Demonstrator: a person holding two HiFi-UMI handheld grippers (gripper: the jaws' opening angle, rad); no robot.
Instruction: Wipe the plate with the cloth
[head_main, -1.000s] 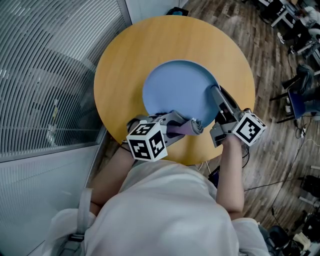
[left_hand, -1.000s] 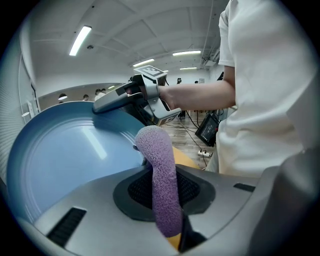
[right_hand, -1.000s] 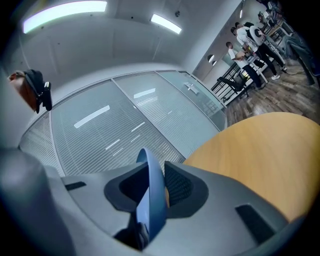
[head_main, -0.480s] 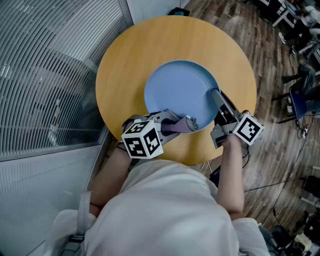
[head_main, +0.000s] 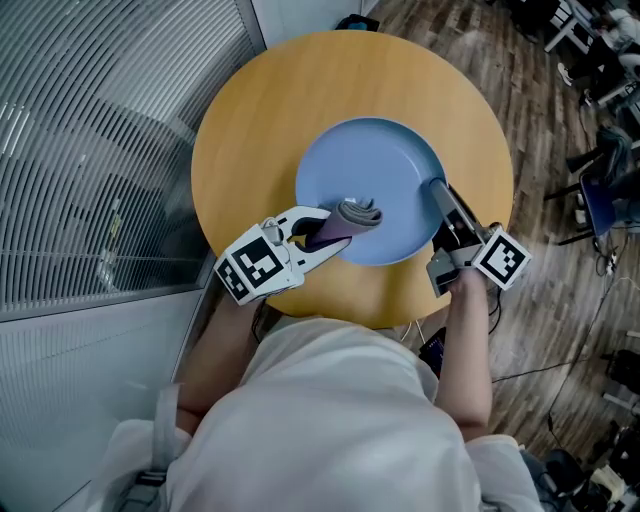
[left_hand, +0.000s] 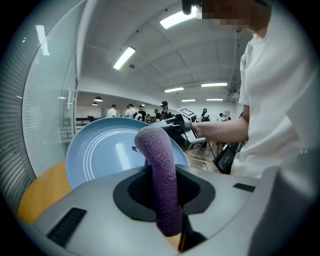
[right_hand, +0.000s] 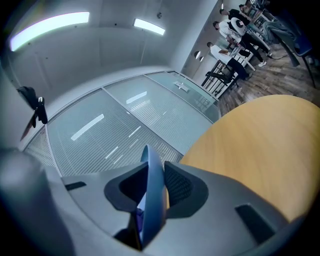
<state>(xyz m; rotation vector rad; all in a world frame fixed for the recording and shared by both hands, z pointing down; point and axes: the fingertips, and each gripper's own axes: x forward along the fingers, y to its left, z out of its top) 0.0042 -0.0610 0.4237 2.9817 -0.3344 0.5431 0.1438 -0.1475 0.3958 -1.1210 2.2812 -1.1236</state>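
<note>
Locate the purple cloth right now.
In the head view, the cloth sits clamped in the left tool, over the lower-left part of the plate, whose right rim the right tool grips.

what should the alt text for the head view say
Seen from above, a person at a round wooden table grips a blue plate by its right rim with the right gripper, while the left gripper holds a rolled purple cloth over the plate's near part. A ribbed glass wall is at left, wood floor at right.
</note>
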